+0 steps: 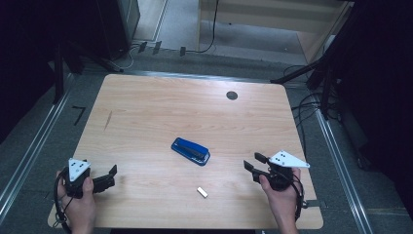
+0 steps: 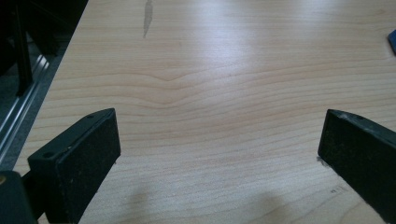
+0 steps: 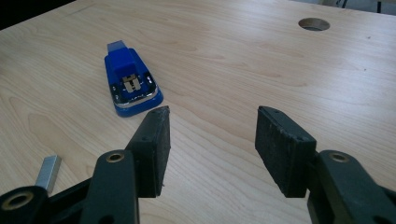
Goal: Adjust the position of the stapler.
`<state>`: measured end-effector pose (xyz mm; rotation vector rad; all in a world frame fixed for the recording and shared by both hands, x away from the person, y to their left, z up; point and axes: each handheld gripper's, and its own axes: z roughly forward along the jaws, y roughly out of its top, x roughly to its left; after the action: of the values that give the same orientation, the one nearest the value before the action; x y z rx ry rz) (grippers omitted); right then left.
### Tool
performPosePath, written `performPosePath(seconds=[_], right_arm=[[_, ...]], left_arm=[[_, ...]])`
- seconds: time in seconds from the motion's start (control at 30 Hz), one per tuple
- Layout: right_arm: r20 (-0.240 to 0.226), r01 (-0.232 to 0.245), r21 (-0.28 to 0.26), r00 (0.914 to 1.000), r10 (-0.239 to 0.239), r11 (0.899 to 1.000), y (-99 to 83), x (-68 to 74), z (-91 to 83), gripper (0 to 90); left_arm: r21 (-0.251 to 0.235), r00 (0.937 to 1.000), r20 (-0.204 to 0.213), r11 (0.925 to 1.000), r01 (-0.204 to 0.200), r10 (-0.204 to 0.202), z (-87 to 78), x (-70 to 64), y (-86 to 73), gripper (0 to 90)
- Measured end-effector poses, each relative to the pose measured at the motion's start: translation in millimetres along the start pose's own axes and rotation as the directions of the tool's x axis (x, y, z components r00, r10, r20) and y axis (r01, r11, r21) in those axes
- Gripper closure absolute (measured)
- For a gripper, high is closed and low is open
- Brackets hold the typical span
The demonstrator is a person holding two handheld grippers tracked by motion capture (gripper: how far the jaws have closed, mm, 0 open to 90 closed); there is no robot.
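A blue stapler [image 1: 190, 151] lies near the middle of the wooden table [image 1: 160, 107]; in the right gripper view the stapler [image 3: 130, 84] sits ahead and to the left of the jaws. A small silver block of staples [image 1: 202, 192] rests nearer the front edge, also seen as staples [image 3: 48, 172] at lower left. My left gripper [image 1: 113, 174] is held at the front left corner, open over bare wood [image 2: 219, 140]. My right gripper [image 1: 254, 162] is at the front right, open and holding nothing [image 3: 212, 135].
A round cable hole [image 1: 232, 95] is cut in the table's far right part, shown as a hole [image 3: 314, 23] in the right gripper view. Metal rails [image 1: 29, 151], cables [image 1: 311, 105] and dark stands surround the table on the floor.
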<state>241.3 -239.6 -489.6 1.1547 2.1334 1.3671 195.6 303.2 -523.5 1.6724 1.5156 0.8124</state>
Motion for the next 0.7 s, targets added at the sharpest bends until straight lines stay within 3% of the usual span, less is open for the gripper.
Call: performPosePath(seconds=[0.17, 0.3, 0.43, 0.7], right_arm=[[-0.022, 0.001, 0.001, 0.9998, -0.001, 1.0, 6.8, 2.4, 8.4, 47.6], [-0.067, -0.005, 0.007, 0.9977, 0.006, 1.0, 12.7, 5.9, 15.9, 49.3], [-0.067, -0.003, 0.016, 0.9978, 0.005, 1.0, 18.8, 12.4, 24.2, 50.1], [-0.093, 0.052, 0.035, 0.9945, -0.048, 0.998, 32.1, 28.1, 42.5, 49.6]], left_arm=[[0.0, 1.0, 0.005, 1.0, 0.0, 0.0, 0.1, 0.1, -0.1, 0.0], [0.001, 1.0, 0.004, 1.0, -0.001, 0.001, 0.2, -0.1, 0.0, 0.0], [0.005, 1.0, 0.006, 1.0, 0.006, -0.006, 0.5, 0.7, 0.2, 0.0], [0.002, 0.9998, 0.012, 0.9999, 0.013, -0.013, 0.6, 1.6, 0.1, 0.0]])
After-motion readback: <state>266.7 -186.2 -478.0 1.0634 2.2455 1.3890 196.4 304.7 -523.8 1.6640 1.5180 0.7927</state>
